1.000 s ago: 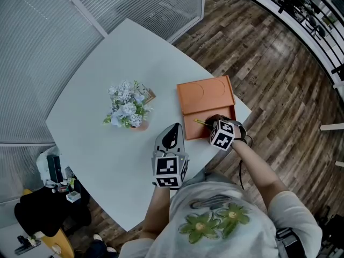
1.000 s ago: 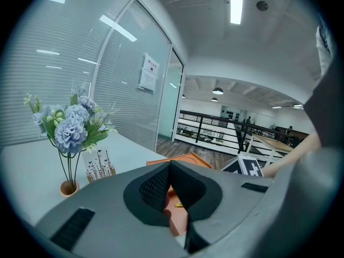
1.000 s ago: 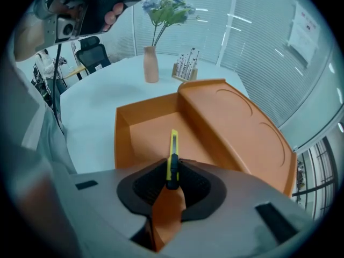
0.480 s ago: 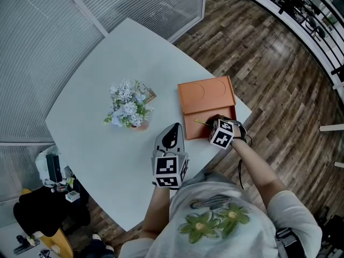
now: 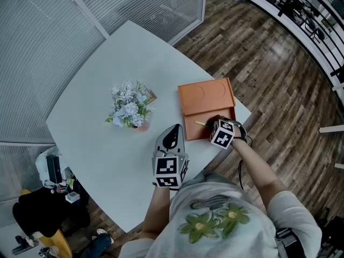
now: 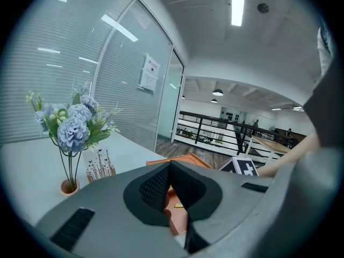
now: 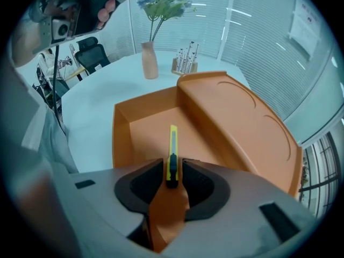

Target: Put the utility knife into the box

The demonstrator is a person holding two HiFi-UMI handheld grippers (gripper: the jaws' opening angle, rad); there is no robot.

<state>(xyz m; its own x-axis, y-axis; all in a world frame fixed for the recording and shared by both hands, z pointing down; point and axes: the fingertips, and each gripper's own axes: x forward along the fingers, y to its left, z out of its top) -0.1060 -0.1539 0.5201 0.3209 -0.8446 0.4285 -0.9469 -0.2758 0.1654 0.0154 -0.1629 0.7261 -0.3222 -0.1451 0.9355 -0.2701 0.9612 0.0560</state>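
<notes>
1. Tabletop (image 5: 102, 63): pale and rounded, filling the centre of the head view.
2. Box (image 5: 207, 94): orange, right of centre in the head view, near the tabletop's right edge. Its raised part is at the far side and its open compartment on the near side.
3. Knife (image 7: 172, 153): yellow with a dark slider, lying lengthwise at lower centre of the right gripper view. Its far end reaches into the box's open compartment and its near end sits between the right jaws. Whether it rests on the box floor cannot be told.
4. Right hand-held gripper (image 5: 214, 124): at the box's near edge and pointing into the compartment. Its jaws are opening, one either side of the knife's near end and close beside it, with a thin gap showing.
5. Left hand-held gripper (image 6: 170, 166): over bare tabletop, lower centre of the head view, just left of the box. Its jaws are together at the tips with nothing between them.
6. Flowers (image 5: 128, 105): a blue-and-white bunch in a small pinkish vase, left of centre, well apart from the box.
7. Card stand (image 6: 100, 165): a small printed card standing upright just beside the vase.
</notes>
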